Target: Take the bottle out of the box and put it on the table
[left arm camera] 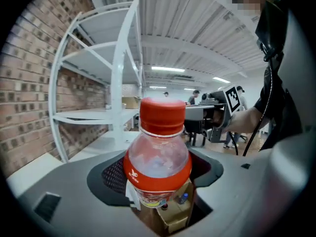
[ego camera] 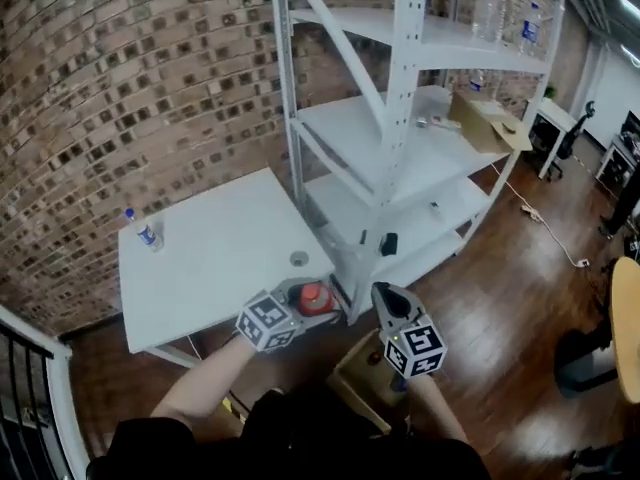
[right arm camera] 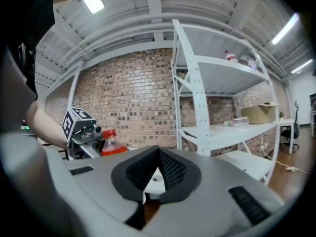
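Observation:
My left gripper is shut on a clear bottle with a red cap and red label, held just off the near right corner of the white table. In the left gripper view the bottle stands upright between the dark pads, high above the open cardboard box. That box sits on the floor below my hands. My right gripper hovers beside the left one with its jaws shut and empty. From it I see the left gripper and the bottle.
A bottle with a blue cap stands at the table's far left, and a small grey disc lies near its right edge. A white shelf rack rises right of the table, holding a cardboard box and bottles.

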`<action>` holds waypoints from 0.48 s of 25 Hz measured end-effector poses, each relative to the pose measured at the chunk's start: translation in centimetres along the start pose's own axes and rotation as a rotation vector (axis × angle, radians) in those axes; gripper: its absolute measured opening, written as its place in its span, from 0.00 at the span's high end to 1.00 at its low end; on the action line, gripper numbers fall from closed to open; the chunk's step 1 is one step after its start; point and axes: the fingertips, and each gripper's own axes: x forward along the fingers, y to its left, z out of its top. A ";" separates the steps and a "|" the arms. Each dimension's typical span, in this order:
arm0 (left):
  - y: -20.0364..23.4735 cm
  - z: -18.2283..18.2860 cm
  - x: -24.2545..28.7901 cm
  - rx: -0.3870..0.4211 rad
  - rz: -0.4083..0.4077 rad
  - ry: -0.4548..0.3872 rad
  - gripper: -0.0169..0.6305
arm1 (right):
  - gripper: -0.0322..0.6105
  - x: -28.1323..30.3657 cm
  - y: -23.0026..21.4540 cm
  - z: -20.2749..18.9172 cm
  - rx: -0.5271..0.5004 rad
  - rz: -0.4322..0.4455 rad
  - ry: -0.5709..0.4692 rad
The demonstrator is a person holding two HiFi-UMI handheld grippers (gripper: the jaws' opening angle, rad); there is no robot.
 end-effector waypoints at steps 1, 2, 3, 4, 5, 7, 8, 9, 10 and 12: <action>1.2 -0.3 -1.6 -0.015 0.048 -0.002 0.47 | 0.94 1.5 1.2 0.3 -0.005 0.041 0.001; 2.4 -0.7 -3.4 -0.031 0.096 -0.002 0.47 | 0.94 3.0 2.5 0.5 -0.010 0.082 0.001; 3.6 -1.2 -5.3 -0.050 0.147 -0.002 0.47 | 0.94 4.5 4.0 0.7 -0.015 0.128 0.000; 4.8 -1.8 -7.3 -0.068 0.202 -0.002 0.47 | 0.94 6.1 5.6 0.9 -0.022 0.177 0.000; 6.1 -2.4 -9.2 -0.084 0.255 -0.004 0.47 | 0.94 7.7 7.2 1.0 -0.030 0.224 -0.001; 8.4 -3.3 -12.4 -0.101 0.337 -0.005 0.47 | 0.94 10.5 9.7 1.0 -0.036 0.289 -0.001; 9.4 -3.8 -13.7 -0.103 0.365 -0.001 0.47 | 0.94 11.8 10.9 0.9 -0.034 0.312 0.001; 10.5 -4.2 -15.0 -0.104 0.387 0.005 0.47 | 0.94 13.1 12.2 0.7 -0.033 0.334 0.004; 11.6 -4.6 -16.3 -0.105 0.406 0.012 0.47 | 0.94 14.4 13.5 0.6 -0.037 0.356 0.009; 14.1 -5.3 -18.7 -0.107 0.442 0.020 0.47 | 0.94 17.0 16.0 0.4 -0.059 0.401 0.018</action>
